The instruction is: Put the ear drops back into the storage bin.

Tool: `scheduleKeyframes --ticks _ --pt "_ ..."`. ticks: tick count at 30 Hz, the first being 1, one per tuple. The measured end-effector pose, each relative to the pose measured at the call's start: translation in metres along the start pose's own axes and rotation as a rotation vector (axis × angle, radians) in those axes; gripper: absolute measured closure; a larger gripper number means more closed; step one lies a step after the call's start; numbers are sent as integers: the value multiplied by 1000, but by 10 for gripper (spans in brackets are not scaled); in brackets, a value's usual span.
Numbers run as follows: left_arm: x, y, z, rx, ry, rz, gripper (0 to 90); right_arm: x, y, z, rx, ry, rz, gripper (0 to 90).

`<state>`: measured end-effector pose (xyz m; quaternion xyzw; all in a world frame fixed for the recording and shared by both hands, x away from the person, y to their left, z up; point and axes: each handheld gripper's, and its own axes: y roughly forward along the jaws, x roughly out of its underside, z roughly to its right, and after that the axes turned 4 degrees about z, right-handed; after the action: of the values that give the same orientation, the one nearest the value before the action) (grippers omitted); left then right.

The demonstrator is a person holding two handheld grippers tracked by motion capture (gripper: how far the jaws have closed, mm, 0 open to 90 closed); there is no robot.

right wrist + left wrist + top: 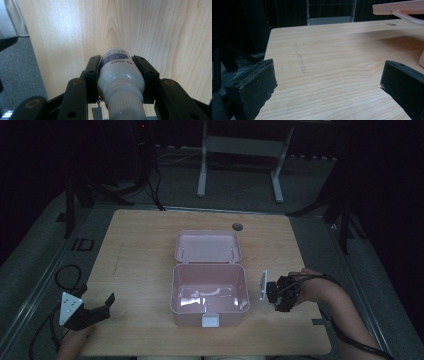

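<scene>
Your right gripper [117, 75] clamps a white bottle [120, 77] near the table's [140, 250] right edge, left gripper [95, 312] open at the front-left corner; the smooth rounded bottle may slip toward the open pink box [210, 292]

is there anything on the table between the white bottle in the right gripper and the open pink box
Nothing visible. The right gripper is shut on the small white plastic bottle, just right of the open pink plastic box. Bare light wooden table lies between them, and the box's lid is swung back, leaving its top open.
</scene>
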<state>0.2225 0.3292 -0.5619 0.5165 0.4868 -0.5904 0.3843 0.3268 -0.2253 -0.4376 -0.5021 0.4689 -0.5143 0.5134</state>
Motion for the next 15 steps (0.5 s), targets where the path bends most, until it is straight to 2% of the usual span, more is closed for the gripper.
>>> scheduleKeyframes --ticks 15 --pt "0 0 0 0 -1 0 3 -16 -54 -4 17 -13 49 598"
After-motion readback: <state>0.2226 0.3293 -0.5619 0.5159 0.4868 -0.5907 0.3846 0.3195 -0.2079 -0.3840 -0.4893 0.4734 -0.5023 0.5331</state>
